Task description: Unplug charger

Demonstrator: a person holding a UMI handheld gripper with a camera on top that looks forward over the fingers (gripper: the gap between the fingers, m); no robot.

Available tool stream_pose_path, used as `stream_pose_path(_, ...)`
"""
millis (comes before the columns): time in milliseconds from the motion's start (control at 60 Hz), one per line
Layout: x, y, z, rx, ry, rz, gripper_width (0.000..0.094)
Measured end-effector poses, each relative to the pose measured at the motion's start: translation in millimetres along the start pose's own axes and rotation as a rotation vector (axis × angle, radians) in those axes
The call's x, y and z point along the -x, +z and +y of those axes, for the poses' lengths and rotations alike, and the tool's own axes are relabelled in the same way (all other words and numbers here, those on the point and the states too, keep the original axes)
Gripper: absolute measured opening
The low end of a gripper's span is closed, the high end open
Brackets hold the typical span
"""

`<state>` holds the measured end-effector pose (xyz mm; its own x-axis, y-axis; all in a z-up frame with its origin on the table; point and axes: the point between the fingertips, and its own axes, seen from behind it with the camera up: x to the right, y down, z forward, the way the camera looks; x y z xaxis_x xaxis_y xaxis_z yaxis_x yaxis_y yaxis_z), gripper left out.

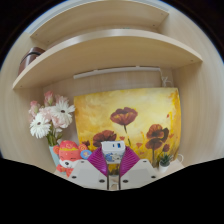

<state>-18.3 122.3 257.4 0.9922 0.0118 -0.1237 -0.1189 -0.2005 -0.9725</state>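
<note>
The gripper [112, 172], its purple-padded fingers [98, 160] slightly parted, bracketed a small white charger [113, 152] before a poppy painting [128, 122]; whether they pressed it was unclear. Pink-white flowers [48, 117] stood beside.

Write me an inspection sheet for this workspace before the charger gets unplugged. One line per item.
Surface: pale wooden wall unit with a curved shelf overhead.
Job's things: white charger stands between the claw's fingers; whether they press on it cannot be told.
Clutter: bunch of pink and white flowers to one side; an orange object below them.
Grippers: claw low in the view, purple pads either side of the charger.
Cables: nothing seen.
Surroundings: poppy painting leaning against the back panel; dark object on the shelf, too dim to identify.
</note>
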Motion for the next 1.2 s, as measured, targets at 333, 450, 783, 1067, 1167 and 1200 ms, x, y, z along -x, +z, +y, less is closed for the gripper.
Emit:
stream_pose_path(333, -200.3, -20.6, 100.2, 0.274, -0.099, 0.128, 0.0131)
stream_pose_path(450, -242.9, -27.5, 167.5, 0.387, -0.083, 0.140, 0.0131)
stream_pose_path(783, -267.3, -31.5, 240.0, 0.478, -0.081, 0.113, 0.0270)
stream_pose_path(1067, -265.9, -39.0, 153.2, 0.349, -0.052, 0.183, 0.0693)
stream_pose_path(1167, -240.9, -62.8, 91.9, 0.252, -0.043, 0.160, 0.0871)
stream_pose_path(1200, -230.0, -74.6, 72.2, 0.217, -0.040, 0.150, 0.0857)
